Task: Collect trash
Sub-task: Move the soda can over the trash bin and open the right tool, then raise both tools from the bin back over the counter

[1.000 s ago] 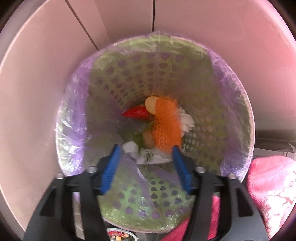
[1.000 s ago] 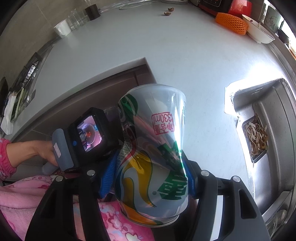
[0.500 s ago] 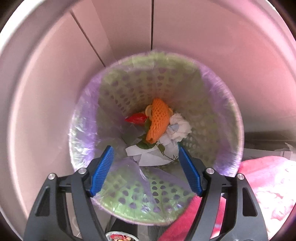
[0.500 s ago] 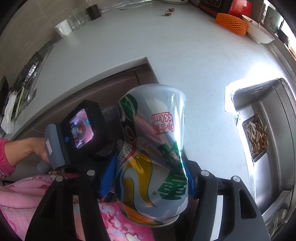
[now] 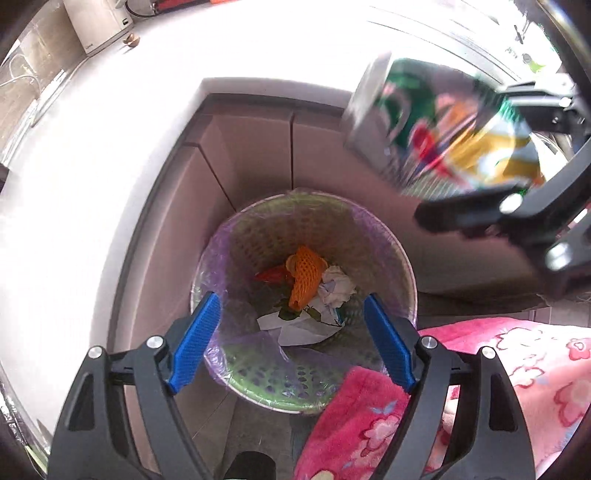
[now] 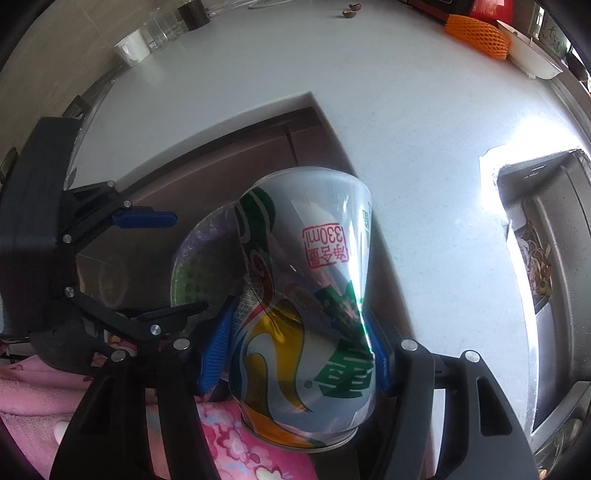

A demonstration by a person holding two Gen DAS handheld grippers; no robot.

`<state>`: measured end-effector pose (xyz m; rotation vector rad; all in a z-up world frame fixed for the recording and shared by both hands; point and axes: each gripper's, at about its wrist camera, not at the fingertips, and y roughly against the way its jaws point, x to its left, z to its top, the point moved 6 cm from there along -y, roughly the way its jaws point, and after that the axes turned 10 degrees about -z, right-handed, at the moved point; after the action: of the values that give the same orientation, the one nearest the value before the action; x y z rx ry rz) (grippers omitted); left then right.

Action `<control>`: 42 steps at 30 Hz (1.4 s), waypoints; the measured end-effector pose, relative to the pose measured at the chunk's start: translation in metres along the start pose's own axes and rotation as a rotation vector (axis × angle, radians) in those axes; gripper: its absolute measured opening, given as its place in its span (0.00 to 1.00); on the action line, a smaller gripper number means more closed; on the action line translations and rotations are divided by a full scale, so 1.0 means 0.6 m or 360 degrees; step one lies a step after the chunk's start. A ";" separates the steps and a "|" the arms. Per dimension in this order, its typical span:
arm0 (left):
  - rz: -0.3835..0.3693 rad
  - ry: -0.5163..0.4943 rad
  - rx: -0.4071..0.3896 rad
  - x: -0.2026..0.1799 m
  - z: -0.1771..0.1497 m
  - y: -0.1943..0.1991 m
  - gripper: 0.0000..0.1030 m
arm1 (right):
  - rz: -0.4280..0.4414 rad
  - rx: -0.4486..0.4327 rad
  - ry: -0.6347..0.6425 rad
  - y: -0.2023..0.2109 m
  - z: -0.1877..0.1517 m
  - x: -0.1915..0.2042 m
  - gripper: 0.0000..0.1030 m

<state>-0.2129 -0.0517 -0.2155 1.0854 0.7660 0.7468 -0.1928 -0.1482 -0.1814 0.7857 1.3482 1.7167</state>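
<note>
A green perforated trash bin (image 5: 258, 380) with a purple liner stands on the floor by the cabinets. Inside lie an orange foam net (image 5: 304, 275), a red scrap, crumpled tissue (image 5: 338, 288) and white paper. My left gripper (image 5: 291, 343) is open and empty, high above the bin. My right gripper (image 6: 299, 354) is shut on a dented silver, green and yellow drink can (image 6: 314, 295). In the left wrist view the can (image 5: 436, 129) hangs blurred at the upper right, beyond the bin's rim. The bin (image 6: 195, 266) shows behind the can in the right wrist view.
A white L-shaped counter (image 6: 406, 129) wraps around brown cabinet doors (image 5: 258, 155). On it are another orange foam net (image 6: 478, 35), a white bowl (image 6: 528, 61), cups (image 6: 133, 50) and nutshells (image 6: 349, 11). A sink (image 6: 546, 258) lies at right. Pink clothing (image 5: 480, 387) is below.
My left gripper has risen well above the bin and its jaws have spread wider. The orange net has dropped and lies in the bin. My right gripper with the can has moved toward the bin.
</note>
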 end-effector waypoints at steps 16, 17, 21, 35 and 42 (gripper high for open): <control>0.0012 0.0022 0.0104 0.015 -0.035 -0.006 0.74 | 0.0041 0.0122 0.0148 -0.117 -0.026 0.051 0.61; 0.0012 0.0023 0.0108 0.016 -0.037 -0.007 0.74 | 0.0037 0.0134 0.0161 -0.124 -0.030 0.052 0.61; 0.0013 0.0021 0.0131 0.020 -0.041 -0.018 0.74 | 0.0021 0.0160 0.0211 -0.149 -0.040 0.061 0.61; 0.0019 0.0028 0.0163 0.023 -0.044 -0.032 0.74 | 0.0024 0.0222 0.0270 -0.192 -0.048 0.068 0.73; 0.0019 0.0016 0.0172 0.022 -0.045 -0.037 0.74 | 0.0012 0.0246 0.0262 -0.199 -0.050 0.060 0.81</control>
<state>-0.2250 -0.0344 -0.2463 1.1854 0.8163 0.7280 -0.2104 -0.1175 -0.3046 0.7486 1.6072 1.7293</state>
